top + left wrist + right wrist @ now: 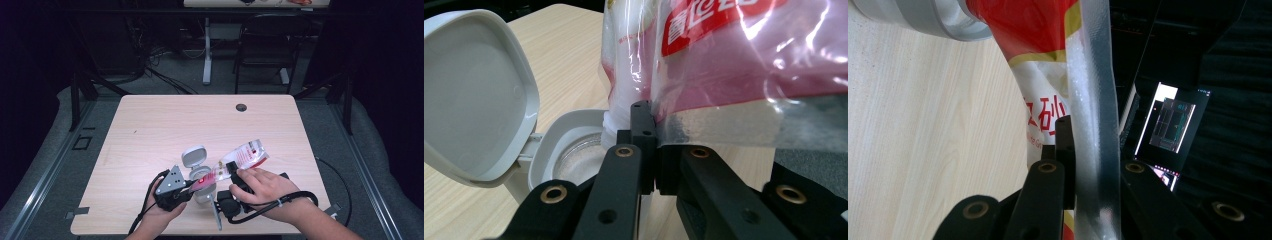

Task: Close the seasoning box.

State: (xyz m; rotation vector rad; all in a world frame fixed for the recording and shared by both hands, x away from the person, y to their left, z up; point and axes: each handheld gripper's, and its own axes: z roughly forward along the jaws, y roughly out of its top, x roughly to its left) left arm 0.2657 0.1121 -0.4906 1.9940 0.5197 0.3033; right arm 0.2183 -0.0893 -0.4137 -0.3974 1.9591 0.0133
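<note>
A clear plastic bag (246, 154) with red and white print is held tilted between both grippers, its low end over a grey jar (204, 192). The jar's flip lid (194, 155) stands open. My left gripper (191, 188) is shut on the bag's lower edge beside the jar. In the left gripper view its jaws (650, 125) pinch the bag (734, 60), whose corner dips into the open jar (574, 150) beside the raised lid (474, 95). My right gripper (231, 167) is shut on the bag's middle. Its jaws (1088, 145) clamp a clear fold of the bag (1043, 30).
The wooden table (165, 125) has a cable hole (241, 107) near its far edge. Behind the table stand a chair (265, 40) and a desk leg (206, 55) on grey floor. A small lit screen (1170, 125) shows in the right gripper view.
</note>
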